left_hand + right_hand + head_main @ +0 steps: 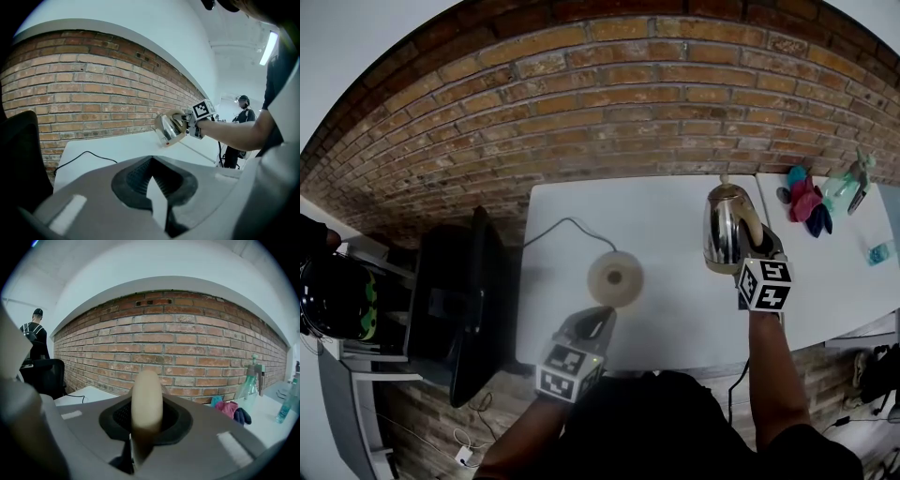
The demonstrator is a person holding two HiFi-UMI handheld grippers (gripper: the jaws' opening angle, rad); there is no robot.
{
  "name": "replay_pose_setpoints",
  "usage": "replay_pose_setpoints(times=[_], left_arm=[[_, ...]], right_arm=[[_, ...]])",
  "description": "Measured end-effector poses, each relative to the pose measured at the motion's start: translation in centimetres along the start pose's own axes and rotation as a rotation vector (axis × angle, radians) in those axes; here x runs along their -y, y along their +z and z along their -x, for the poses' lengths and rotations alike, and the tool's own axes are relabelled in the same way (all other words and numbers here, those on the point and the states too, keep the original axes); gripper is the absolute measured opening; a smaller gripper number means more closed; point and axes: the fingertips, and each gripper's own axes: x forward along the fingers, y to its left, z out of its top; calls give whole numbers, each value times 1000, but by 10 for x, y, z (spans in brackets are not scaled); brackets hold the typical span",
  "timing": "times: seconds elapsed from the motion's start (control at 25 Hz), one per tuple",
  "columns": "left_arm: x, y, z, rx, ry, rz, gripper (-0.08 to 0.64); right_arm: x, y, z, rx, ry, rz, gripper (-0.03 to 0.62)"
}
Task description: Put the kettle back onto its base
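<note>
Kettle, polished steel with a cream handle, is at the back right of the white worktop, well apart from its base. Its lid is on, so what it holds cannot be seen, and no view settles whether its bottom touches the worktop. The right tongs are clenched on the handle, which fills the gap between the jaws in the right gripper view. The base is a round cream disc lying bare near the middle of the worktop, with a dark cord running from it toward the back left edge.

The left tongs hang just in front of the base, at the near edge of the worktop, jaws drawn together with nothing between them.

On the adjoining white surface to the right lie pink and blue cloths, a clear green spray bottle and a small teal bottle. A black chair stands left of the worktop and a brick wall runs behind it. A person stands in the background.
</note>
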Motion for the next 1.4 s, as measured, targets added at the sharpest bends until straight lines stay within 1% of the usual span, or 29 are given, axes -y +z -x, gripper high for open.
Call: replay_pose_setpoints(times=[0.72, 1.16, 1.4], left_arm=[[-18, -17, 30, 30, 65, 58, 0], [-28, -26, 45, 36, 76, 75, 0], [-36, -29, 55, 37, 83, 79, 0]], right_arm=[[-85, 6, -5, -1, 148, 23, 81], [-140, 13, -7, 9, 227, 31, 80], [-164, 15, -10, 9, 257, 40, 80]])
